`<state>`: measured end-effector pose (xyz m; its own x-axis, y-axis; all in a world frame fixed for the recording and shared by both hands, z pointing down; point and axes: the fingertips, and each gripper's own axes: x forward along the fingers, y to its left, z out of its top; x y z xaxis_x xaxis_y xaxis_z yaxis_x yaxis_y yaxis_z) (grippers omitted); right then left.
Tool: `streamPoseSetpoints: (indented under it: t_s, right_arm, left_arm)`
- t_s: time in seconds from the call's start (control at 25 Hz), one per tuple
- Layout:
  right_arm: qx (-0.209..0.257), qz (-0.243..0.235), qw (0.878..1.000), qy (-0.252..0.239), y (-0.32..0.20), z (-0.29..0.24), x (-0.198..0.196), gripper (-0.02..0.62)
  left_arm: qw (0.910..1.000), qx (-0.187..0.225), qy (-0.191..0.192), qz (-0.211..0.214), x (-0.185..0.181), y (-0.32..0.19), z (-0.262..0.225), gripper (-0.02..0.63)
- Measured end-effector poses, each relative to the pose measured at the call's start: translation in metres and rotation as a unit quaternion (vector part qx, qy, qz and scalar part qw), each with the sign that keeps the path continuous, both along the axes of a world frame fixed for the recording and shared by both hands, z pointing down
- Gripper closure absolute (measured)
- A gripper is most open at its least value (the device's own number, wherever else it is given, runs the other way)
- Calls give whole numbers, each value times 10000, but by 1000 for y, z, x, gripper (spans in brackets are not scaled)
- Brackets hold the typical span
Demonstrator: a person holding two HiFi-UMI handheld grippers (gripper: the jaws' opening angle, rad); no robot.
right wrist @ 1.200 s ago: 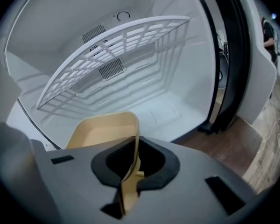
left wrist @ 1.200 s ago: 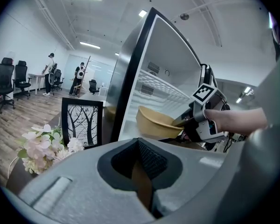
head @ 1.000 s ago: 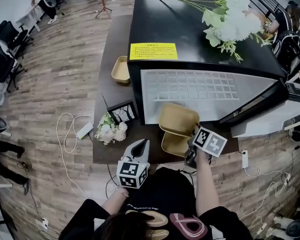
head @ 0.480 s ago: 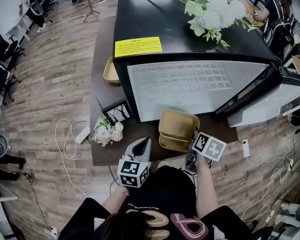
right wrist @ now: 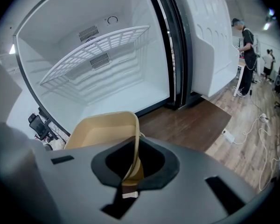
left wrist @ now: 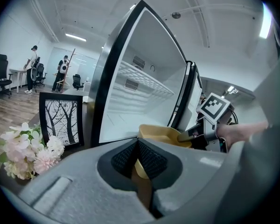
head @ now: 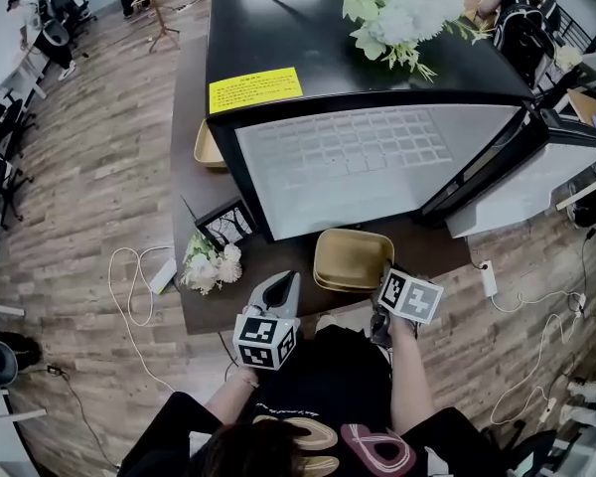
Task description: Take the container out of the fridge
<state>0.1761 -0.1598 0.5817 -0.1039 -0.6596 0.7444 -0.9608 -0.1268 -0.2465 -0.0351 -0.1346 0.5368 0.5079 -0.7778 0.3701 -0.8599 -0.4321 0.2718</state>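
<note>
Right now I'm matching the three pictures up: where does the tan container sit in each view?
Head view: container low centre, before the open fridge.
Left gripper view: container at centre, just past the left tongs.
Right gripper view: container lower left of centre, rim pinched in the right tongs.
Shared landmark: the fridge's white wire shelf.

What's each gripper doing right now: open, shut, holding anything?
Left gripper: closed, nothing between its jaws.
Right gripper: closed on the rim of the tan container.
</note>
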Motion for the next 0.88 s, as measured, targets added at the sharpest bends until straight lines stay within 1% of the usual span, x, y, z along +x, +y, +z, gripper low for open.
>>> streamPoseSetpoints:
  t_s: [0.28, 0.44, 0.88]
  right_arm:
    - [-135, 58, 9999, 69, 12, 12, 2, 571]
    - [-188, 51, 9998, 90, 15, 19, 0, 569]
    - [-112, 30, 9998, 146, 12, 21, -1, 568]
  left_arm:
    - [9999, 5, -24, 106, 2, 3, 0, 598]
    - [10000, 11, -16, 74, 1, 4, 0, 598]
    - [10000, 4, -19, -12, -3, 9, 1, 598]
